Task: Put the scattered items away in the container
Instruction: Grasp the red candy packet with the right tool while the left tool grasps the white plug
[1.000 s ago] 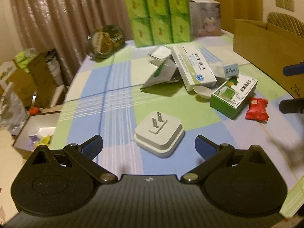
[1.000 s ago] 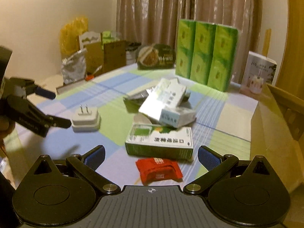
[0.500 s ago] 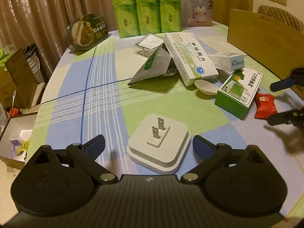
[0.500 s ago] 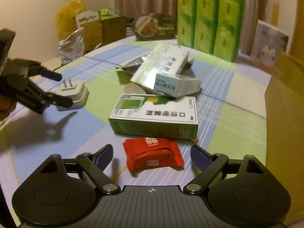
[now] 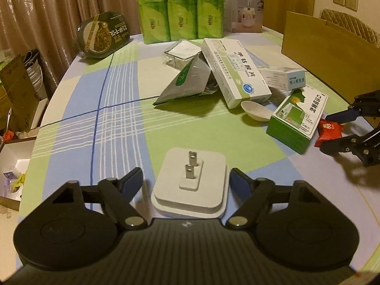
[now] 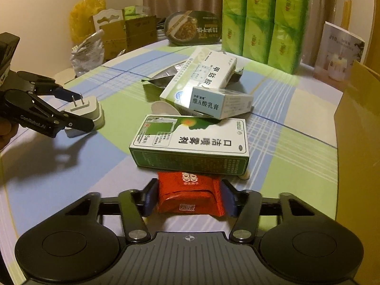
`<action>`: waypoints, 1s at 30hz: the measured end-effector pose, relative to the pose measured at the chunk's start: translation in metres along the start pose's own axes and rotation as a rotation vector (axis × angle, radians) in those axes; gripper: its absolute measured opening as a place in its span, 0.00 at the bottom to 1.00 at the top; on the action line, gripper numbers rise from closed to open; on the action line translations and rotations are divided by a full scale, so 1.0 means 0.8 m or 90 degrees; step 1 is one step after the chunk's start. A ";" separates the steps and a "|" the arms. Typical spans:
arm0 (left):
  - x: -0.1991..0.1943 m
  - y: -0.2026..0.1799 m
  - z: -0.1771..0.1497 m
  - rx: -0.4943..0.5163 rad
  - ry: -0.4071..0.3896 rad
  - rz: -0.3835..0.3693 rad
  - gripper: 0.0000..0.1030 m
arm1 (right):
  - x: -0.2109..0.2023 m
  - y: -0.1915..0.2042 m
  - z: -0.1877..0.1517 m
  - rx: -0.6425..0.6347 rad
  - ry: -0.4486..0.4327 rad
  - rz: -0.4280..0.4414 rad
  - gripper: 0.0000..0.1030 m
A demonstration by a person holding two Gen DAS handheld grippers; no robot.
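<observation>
Charger (image 5: 191, 185) sits square between my left gripper's (image 5: 185, 182) wide jaws, prongs up, while my right gripper (image 6: 190, 196) straddles the red packet (image 6: 190, 193), not visibly clamped.

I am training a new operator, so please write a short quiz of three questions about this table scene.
1. True or false: the charger lies with its prongs up.
2. Between the fingers of the right gripper lies: A cup, B red packet, C charger.
3. Fill in: the box just beyond the packet is white and ____.
Key: 1 true; 2 B; 3 green.
</observation>
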State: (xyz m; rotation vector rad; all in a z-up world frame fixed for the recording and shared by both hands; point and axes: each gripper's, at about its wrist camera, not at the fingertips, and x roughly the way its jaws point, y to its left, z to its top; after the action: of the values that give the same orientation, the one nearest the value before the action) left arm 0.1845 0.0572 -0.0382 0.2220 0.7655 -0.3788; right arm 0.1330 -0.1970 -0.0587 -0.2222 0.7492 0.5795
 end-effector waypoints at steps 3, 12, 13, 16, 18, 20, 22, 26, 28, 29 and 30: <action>0.001 -0.004 -0.001 0.000 0.006 -0.005 0.60 | -0.003 -0.001 0.000 0.009 0.000 -0.005 0.44; -0.011 -0.021 -0.010 -0.008 0.008 -0.022 0.59 | -0.009 -0.005 -0.004 0.023 0.002 -0.021 0.60; -0.012 -0.023 -0.011 -0.009 0.007 -0.023 0.59 | -0.009 -0.005 -0.005 0.023 0.002 -0.025 0.63; -0.014 -0.027 -0.010 -0.008 0.001 -0.022 0.60 | -0.008 -0.008 -0.008 0.034 0.009 -0.028 0.66; -0.013 -0.028 -0.009 -0.011 0.001 -0.022 0.60 | -0.008 -0.009 -0.009 0.043 0.010 -0.027 0.66; -0.011 -0.028 -0.008 -0.012 0.006 -0.018 0.60 | -0.009 -0.008 -0.008 0.043 0.013 -0.029 0.65; -0.009 -0.028 -0.008 -0.014 0.008 -0.019 0.60 | -0.010 -0.007 -0.006 0.043 0.012 -0.029 0.53; -0.009 -0.035 -0.011 -0.011 0.014 -0.008 0.59 | -0.012 -0.007 -0.004 0.049 0.015 -0.031 0.41; -0.010 -0.040 -0.011 -0.015 0.014 -0.010 0.59 | -0.015 -0.008 -0.003 0.057 0.015 -0.030 0.40; -0.011 -0.043 -0.012 -0.012 0.014 -0.010 0.58 | -0.016 -0.008 -0.004 0.060 0.014 -0.030 0.40; -0.013 -0.047 -0.013 -0.007 0.013 -0.009 0.58 | -0.018 -0.008 -0.004 0.062 0.013 -0.031 0.40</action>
State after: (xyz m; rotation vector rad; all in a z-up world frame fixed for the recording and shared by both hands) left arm 0.1559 0.0289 -0.0404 0.2101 0.7893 -0.3864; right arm 0.1263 -0.2096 -0.0511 -0.1561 0.7873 0.4944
